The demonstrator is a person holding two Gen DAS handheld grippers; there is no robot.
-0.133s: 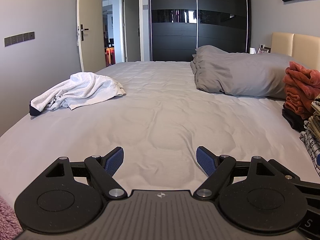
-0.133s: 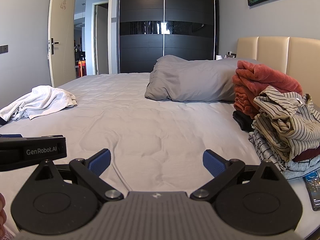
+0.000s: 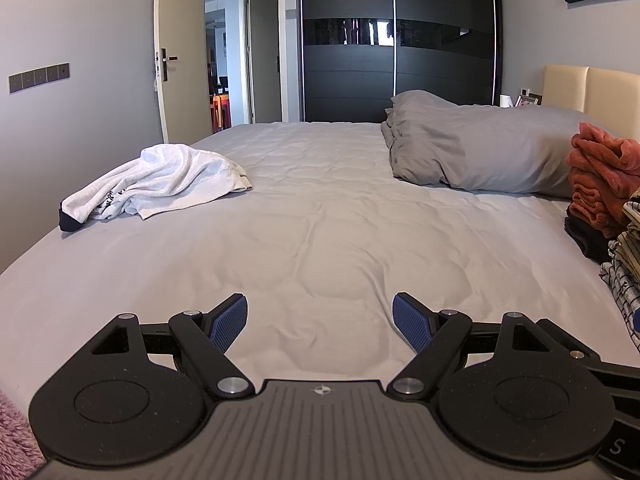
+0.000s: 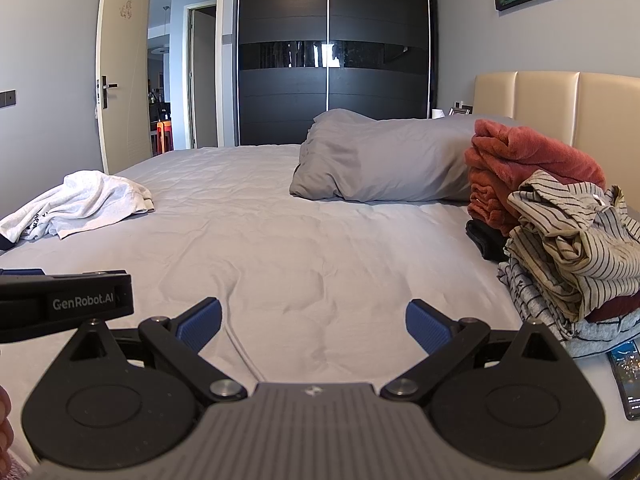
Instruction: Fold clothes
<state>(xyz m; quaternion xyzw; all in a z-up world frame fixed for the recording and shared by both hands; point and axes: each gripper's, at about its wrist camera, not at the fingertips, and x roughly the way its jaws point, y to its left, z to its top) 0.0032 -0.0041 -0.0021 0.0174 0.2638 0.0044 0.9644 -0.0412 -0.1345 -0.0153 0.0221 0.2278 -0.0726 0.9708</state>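
Observation:
A crumpled white garment (image 3: 156, 184) lies at the far left of the grey bed (image 3: 320, 220); it also shows in the right wrist view (image 4: 80, 204). A heap of clothes sits at the right: a rust-red fleece (image 4: 528, 164) on top of a striped shirt (image 4: 576, 236) and other pieces. My left gripper (image 3: 320, 322) is open and empty, low over the sheet near the front edge. My right gripper (image 4: 314, 326) is open and empty, just right of the left one, whose body (image 4: 64, 304) shows at its left.
Grey pillows (image 3: 480, 148) lie at the head of the bed before a beige headboard (image 4: 560, 104). A phone (image 4: 628, 376) lies on the sheet by the clothes heap. A dark wardrobe (image 3: 396, 40) and an open door (image 3: 180, 64) stand beyond the bed.

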